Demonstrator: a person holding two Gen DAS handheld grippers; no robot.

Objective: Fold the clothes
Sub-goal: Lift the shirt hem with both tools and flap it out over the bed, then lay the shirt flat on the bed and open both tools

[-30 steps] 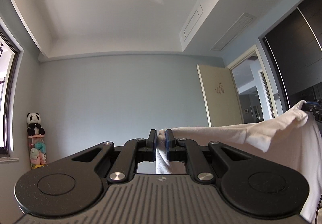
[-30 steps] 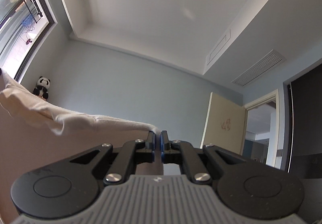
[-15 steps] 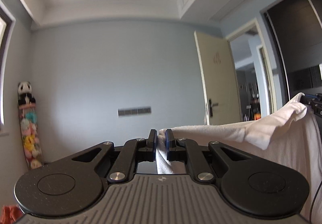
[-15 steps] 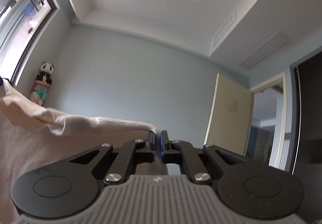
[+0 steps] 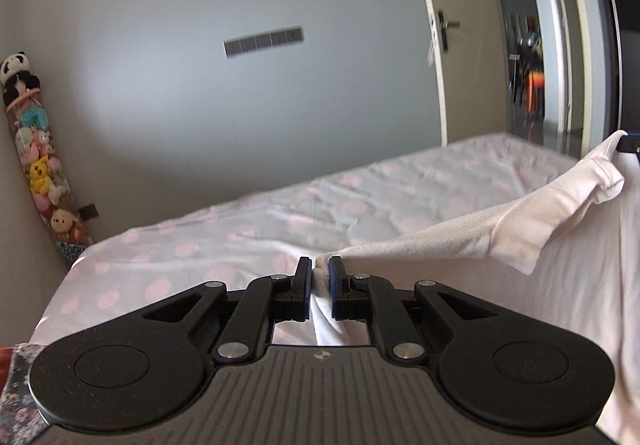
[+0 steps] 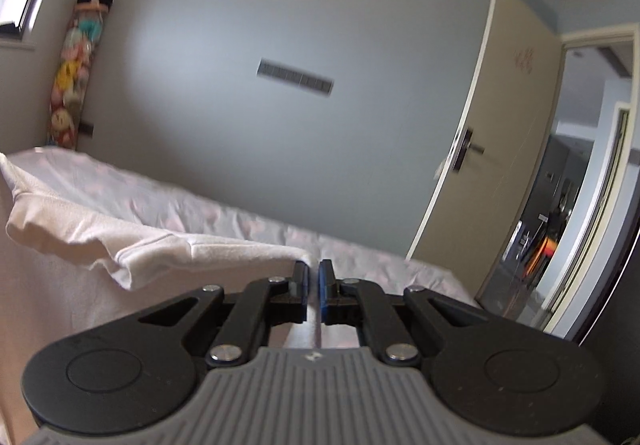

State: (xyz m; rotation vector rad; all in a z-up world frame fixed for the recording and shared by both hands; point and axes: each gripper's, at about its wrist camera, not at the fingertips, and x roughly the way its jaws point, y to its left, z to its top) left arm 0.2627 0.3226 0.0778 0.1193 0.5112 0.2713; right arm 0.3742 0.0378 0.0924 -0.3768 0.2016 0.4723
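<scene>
A white garment [image 5: 460,237] hangs stretched in the air between my two grippers, above the bed. My left gripper [image 5: 319,272] is shut on one corner of the white garment, and the cloth runs off to the right, where the other gripper's tip [image 5: 628,144] shows at the frame edge. In the right wrist view the same white garment [image 6: 140,245] stretches away to the left, and my right gripper [image 6: 313,274] is shut on its other corner. Most of the cloth hangs down out of sight below the grippers.
A bed with a white, pink-dotted sheet [image 5: 280,221] lies ahead and below. A tall tube of plush toys topped by a panda [image 5: 28,133] stands in the left corner. A beige door [image 6: 500,149] stands open at the right, before a grey wall.
Both grippers have tilted down from the ceiling toward the bed, which has come into view. The garment stays held taut between them.
</scene>
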